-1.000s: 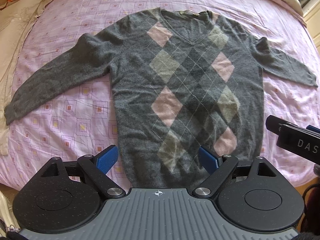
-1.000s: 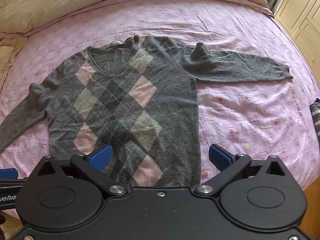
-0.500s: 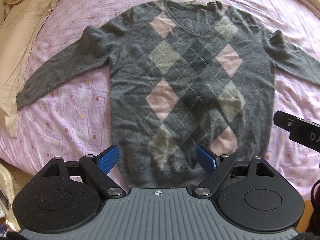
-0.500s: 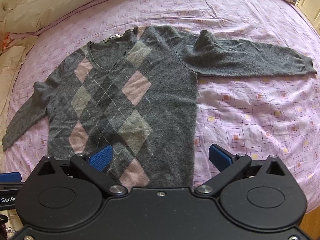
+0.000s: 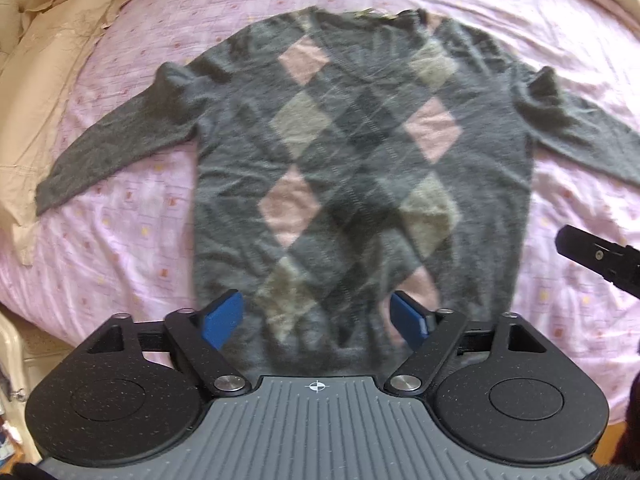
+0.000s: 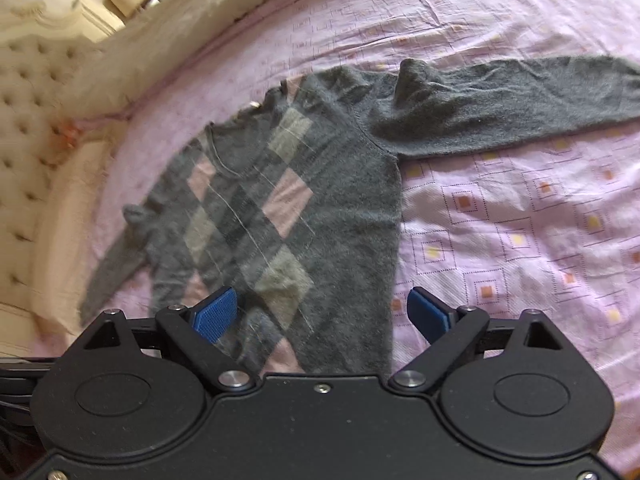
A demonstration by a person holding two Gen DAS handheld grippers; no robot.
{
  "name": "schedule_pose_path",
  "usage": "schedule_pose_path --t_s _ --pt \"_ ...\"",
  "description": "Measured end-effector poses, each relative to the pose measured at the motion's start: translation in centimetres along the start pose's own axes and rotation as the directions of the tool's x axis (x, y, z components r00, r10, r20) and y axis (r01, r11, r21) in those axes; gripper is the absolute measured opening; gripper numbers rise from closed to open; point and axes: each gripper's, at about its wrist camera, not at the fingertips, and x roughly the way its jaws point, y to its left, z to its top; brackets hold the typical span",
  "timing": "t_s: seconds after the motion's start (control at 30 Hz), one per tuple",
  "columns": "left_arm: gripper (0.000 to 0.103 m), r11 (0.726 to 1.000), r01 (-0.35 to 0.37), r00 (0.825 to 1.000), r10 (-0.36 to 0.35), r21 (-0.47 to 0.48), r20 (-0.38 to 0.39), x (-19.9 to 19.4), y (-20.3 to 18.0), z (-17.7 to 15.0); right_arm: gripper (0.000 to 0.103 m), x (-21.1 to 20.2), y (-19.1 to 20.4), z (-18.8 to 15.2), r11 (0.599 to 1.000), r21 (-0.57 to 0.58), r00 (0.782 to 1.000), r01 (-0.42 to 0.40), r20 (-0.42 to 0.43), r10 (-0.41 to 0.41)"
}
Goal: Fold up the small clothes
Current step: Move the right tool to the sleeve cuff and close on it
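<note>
Both grippers gape wide, empty, above the sweater's hem.
Left gripper (image 5: 318, 316) and right gripper (image 6: 322, 312) face the sweater (image 5: 360, 168), whose long axis runs straight ahead to the collar.

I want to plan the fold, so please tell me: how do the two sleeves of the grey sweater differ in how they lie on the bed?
The left sleeve slants down toward the hem side, its cuff near the beige cloth. The right sleeve runs nearly straight out from the shoulder, over bare pink bedsheet. Both are plain grey, lie flat and unfolded, and bunch slightly at the shoulder.
</note>
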Motion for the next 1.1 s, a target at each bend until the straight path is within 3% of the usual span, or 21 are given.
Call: schedule_pose_path --t_s 0.07,0.17,0.3,0.37,0.43,0.53,0.63,0.7,0.77,0.9,1.03,1.1 --pt "0.075 1.000 0.026 0.999 -0.026 -0.009 0.020 -0.2 -0.7 0.0 0.093 0.0 -2.1 0.3 0.999 0.044 1.000 -0.013 0.004 0.013" --pt "0.067 0.997 0.078 0.994 -0.076 -0.016 0.083 -1.0 -1.6 0.2 0.093 -0.4 -5.6 0.8 0.996 0.087 0.998 0.035 0.043 -0.039" --pt "0.067 0.994 0.104 0.969 -0.096 -0.021 0.227 -2.7 -2.5 0.6 0.093 -1.8 -10.6 2.2 0.989 0.125 0.986 0.082 0.136 -0.099" --pt "0.067 0.994 0.110 0.946 -0.100 -0.015 0.308 -3.5 -3.0 1.0 0.093 -2.7 -13.0 3.1 0.982 0.154 0.968 0.109 0.207 -0.140" --pt "0.067 0.993 0.115 0.919 -0.105 -0.005 0.380 -4.2 -3.6 1.4 0.095 -3.5 -15.4 4.1 0.966 0.203 0.935 0.162 0.281 -0.216" --pt "0.067 0.992 0.124 0.893 -0.125 0.029 0.433 -4.2 -4.7 2.1 0.096 -4.1 -19.0 6.0 0.940 0.268 0.898 0.210 0.326 -0.294" --pt "0.067 0.993 0.111 0.910 -0.113 0.027 0.399 -3.4 -5.7 3.0 0.093 -4.0 -22.9 7.9 0.909 0.344 0.887 0.235 0.307 -0.345" --pt "0.067 0.993 0.119 0.924 -0.115 0.013 0.364 -2.5 -6.1 3.5 0.074 -3.7 -25.3 8.9 0.895 0.385 0.888 0.227 0.296 -0.352" --pt "0.067 0.988 0.155 0.931 -0.147 0.005 0.335 -1.6 -5.8 3.3 0.070 -3.4 -27.4 9.8 0.878 0.424 0.890 0.220 0.282 -0.359" --pt "0.067 0.982 0.187 0.940 -0.171 -0.029 0.294 -0.6 -5.2 3.3 0.068 -3.0 -30.8 10.9 0.855 0.485 0.885 0.184 0.298 -0.359" --pt "0.067 0.990 0.136 0.955 -0.121 -0.037 0.272 0.0 -4.8 3.5 0.066 -2.0 -33.3 11.4 0.829 0.547 0.891 0.112 0.313 -0.327" --pt "0.067 0.994 0.106 0.963 -0.095 -0.032 0.253 0.3 -4.7 3.7 0.066 -1.8 -33.7 11.7 0.833 0.546 0.879 0.083 0.354 -0.319"
